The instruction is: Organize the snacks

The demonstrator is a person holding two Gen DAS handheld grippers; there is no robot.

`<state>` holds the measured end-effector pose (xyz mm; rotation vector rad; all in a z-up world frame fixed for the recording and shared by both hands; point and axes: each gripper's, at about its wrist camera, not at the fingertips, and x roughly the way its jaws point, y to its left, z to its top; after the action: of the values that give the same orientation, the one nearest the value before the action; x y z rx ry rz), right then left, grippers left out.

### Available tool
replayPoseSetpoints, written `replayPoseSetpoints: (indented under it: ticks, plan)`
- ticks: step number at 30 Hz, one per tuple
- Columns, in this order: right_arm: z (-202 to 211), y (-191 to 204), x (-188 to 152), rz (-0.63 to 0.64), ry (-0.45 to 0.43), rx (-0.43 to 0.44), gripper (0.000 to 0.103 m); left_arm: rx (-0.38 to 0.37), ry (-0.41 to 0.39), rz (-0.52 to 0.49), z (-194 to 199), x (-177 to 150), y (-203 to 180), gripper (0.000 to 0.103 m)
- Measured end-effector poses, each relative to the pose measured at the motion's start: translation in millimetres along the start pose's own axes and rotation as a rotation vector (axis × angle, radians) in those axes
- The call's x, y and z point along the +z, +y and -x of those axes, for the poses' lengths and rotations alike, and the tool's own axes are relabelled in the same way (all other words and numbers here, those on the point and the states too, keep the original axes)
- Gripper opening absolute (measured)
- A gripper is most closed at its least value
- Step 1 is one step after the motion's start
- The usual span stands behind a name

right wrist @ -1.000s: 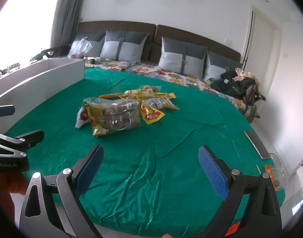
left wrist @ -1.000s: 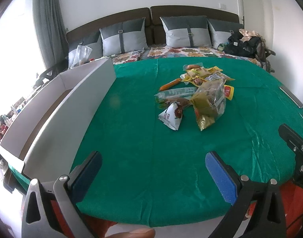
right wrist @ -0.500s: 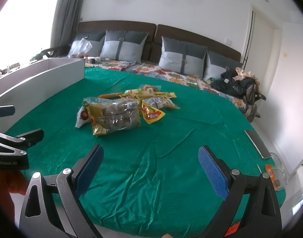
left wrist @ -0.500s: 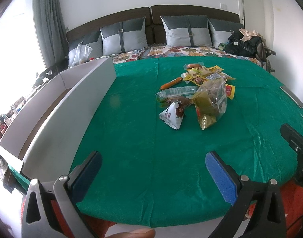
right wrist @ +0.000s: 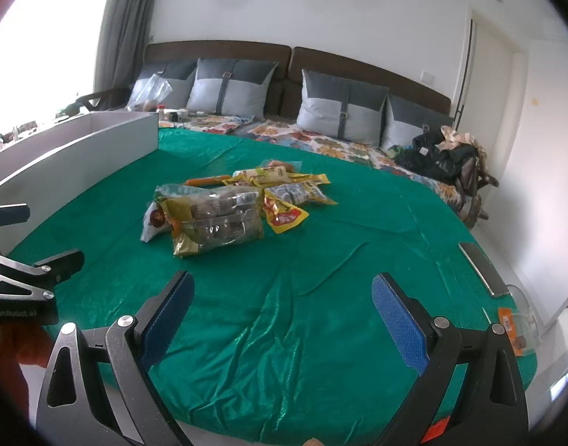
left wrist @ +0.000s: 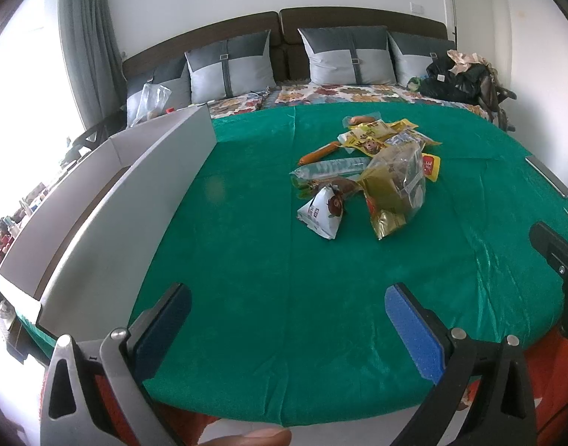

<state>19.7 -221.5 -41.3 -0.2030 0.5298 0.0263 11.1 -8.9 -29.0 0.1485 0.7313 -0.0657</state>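
Note:
A pile of snacks (left wrist: pixel 373 171) lies mid-table on the green cloth (left wrist: pixel 246 260): a large clear bag of brown snacks (left wrist: pixel 395 186), a white triangular packet (left wrist: pixel 323 213), an orange sausage (left wrist: pixel 319 152) and yellow packets (left wrist: pixel 373 137). The pile also shows in the right wrist view (right wrist: pixel 228 208). My left gripper (left wrist: pixel 287 319) is open and empty, well short of the pile. My right gripper (right wrist: pixel 280 312) is open and empty, also short of the pile. A long white cardboard box (left wrist: pixel 109 200) stands open along the table's left edge; it also shows in the right wrist view (right wrist: pixel 79 148).
A bed with grey cushions (left wrist: pixel 350 55) lies behind the table, with a dark bag (left wrist: pixel 466 78) on it. A phone (right wrist: pixel 483 267) lies at the table's right edge. The left gripper (right wrist: pixel 23 278) shows at the left of the right wrist view.
The left wrist view has drawn back slightly, so the snack pile sits a touch farther away. The right gripper has not visibly moved. Both stay open.

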Motion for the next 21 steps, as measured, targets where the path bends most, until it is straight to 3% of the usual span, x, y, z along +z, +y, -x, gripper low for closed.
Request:
replayPoseSetpoints:
  ticks: [21]
  plan:
    - [1.3,-9.0,-1.2,-0.032,-0.019,-0.002,0.098,-0.011,0.017,-0.008,-3.4,-0.9,-5.0,0.103]
